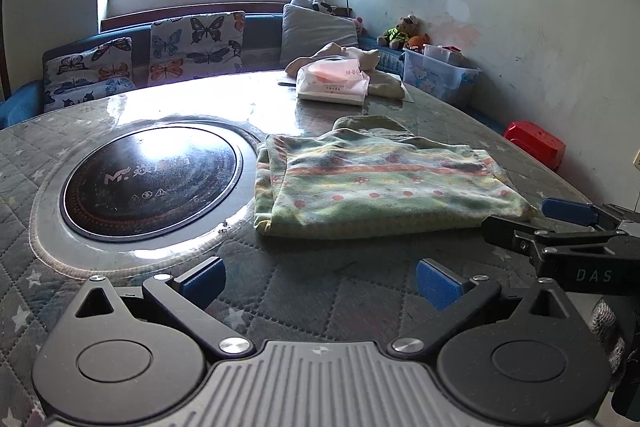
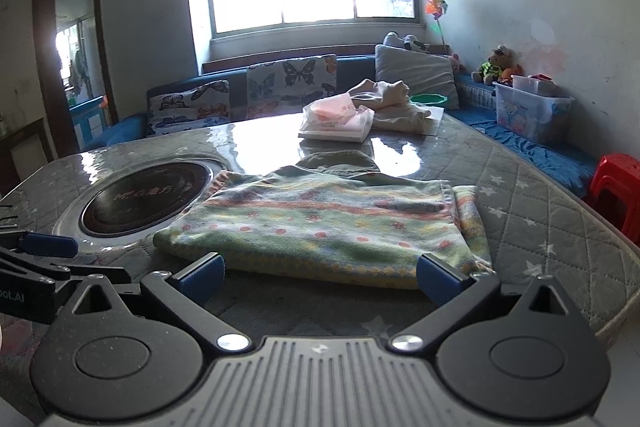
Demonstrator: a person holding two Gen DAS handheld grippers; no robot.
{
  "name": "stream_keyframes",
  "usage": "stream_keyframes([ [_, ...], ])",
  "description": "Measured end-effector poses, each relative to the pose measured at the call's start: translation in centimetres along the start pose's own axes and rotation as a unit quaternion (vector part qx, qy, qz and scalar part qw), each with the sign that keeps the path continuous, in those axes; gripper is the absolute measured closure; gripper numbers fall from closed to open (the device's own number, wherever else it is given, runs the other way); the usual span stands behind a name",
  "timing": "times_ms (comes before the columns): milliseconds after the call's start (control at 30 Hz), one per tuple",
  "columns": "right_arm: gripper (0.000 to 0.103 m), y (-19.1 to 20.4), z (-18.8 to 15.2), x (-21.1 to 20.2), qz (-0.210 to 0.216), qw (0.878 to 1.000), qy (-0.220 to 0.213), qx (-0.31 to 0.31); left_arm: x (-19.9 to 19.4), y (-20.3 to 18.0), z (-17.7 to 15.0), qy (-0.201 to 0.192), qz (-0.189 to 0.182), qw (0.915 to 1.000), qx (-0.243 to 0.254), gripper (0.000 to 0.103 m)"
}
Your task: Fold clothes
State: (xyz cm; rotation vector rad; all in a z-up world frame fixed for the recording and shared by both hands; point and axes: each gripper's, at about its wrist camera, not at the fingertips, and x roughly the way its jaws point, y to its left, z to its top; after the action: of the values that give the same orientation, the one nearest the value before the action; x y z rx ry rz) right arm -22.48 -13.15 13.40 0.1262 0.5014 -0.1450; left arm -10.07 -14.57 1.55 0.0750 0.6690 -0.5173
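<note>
We see the folded green patterned garment (image 2: 320, 227) lying mid-frame on the quilted table (image 2: 560, 227), beside the round cooktop (image 1: 152, 179). Our left gripper (image 1: 320, 283) and right gripper (image 2: 320, 279) both gape wide, holding nothing.

Olive garment (image 2: 340, 159) mostly hidden beneath striped folded cloth (image 2: 320, 223).

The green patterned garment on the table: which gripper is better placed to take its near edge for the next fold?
Probably the right gripper: it is open with the green garment directly ahead between its fingers. The left gripper, also open, faces bare table cover.
</note>
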Motion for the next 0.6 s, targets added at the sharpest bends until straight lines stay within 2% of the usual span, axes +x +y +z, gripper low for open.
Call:
stream_keyframes([
  [600, 0.0, 3.1, 1.4, 3.7, 0.043, 0.997, 0.035, -0.055, 2.5, 3.3, 2.0, 0.031, 0.022, 0.9988, -0.029, 0.0],
])
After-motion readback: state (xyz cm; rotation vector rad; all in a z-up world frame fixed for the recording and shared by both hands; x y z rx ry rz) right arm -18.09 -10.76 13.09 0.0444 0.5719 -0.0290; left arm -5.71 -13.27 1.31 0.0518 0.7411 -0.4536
